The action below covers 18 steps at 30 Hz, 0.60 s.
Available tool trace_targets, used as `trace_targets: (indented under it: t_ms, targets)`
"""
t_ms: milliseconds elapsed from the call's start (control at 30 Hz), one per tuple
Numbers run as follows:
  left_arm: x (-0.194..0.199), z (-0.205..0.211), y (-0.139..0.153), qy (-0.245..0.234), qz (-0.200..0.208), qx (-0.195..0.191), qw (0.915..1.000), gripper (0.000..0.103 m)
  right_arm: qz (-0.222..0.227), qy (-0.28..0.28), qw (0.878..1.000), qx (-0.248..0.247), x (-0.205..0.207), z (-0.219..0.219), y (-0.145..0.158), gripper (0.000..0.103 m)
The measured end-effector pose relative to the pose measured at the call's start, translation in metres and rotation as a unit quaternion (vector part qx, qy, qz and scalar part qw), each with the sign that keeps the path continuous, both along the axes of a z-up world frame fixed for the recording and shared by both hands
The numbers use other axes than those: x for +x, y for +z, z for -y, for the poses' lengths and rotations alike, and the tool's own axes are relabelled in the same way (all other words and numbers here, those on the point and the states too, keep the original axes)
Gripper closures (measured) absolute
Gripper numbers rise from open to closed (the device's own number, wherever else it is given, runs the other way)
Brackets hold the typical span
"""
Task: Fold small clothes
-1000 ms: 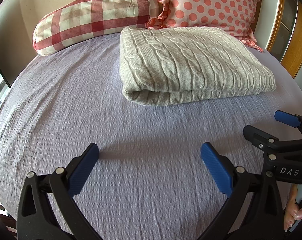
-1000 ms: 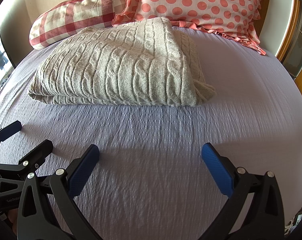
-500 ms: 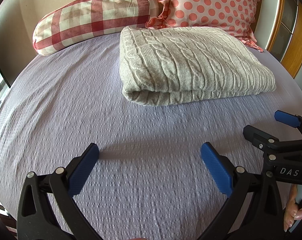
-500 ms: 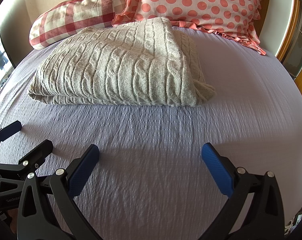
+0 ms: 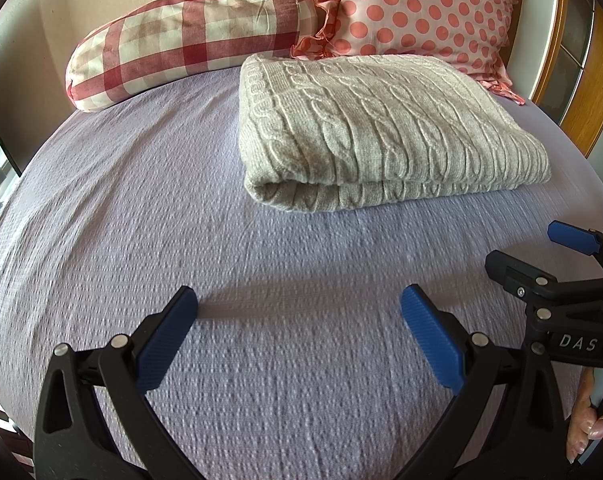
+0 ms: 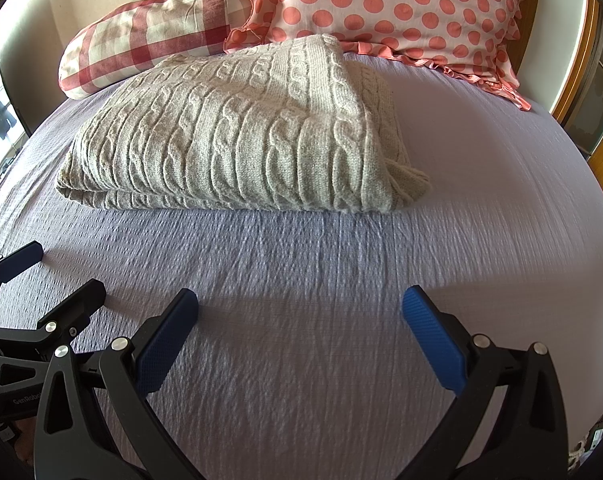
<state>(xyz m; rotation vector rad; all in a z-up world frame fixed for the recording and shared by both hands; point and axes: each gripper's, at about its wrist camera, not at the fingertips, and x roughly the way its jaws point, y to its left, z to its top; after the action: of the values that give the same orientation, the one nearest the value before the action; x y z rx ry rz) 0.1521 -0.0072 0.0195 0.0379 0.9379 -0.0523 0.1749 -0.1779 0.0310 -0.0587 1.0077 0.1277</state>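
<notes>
Two pillows sit at the far end of the lavender bedsheet (image 5: 149, 216): a red-checked bolster (image 5: 189, 40) on the far left and a pink polka-dot pillow (image 5: 421, 4) with a ruffled edge on the far right. Nothing lies between my jaws and the folded cable-knit sweater (image 5: 381, 132), only bare sheet.

My left gripper (image 5: 299, 326) hangs over the near sheet with its blue pads spread wide, holding nothing. My right gripper (image 6: 299, 326) is the same, wide apart and empty. They sit side by side, each showing at the edge of the other's view.

The sweater rests flat in the far middle of the bed, its far edge touching the polka-dot pillow. Its long axis runs left to right, and the cable ribs run the same way.

The left view shows the rounded fold at the sweater's near left corner. The right view (image 6: 237, 136) shows instead its right end, where a lower layer pokes out past the top one.
</notes>
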Motion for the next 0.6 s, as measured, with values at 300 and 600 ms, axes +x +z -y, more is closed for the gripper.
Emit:
trace_targets:
  t_ms: [300,600]
  targets:
    - [-0.0004,0.0005,0.0003,0.001,0.0,0.0,1.0,0.002,0.0,-0.001,1.0,0.0,-0.0001,-0.0002,0.0001,0.001]
    - [-0.002,0.0019,0.0007,-0.001,0.002,0.0,1.0,0.002,0.0,-0.001,1.0,0.0,0.0,-0.0003,0.0001,0.001]
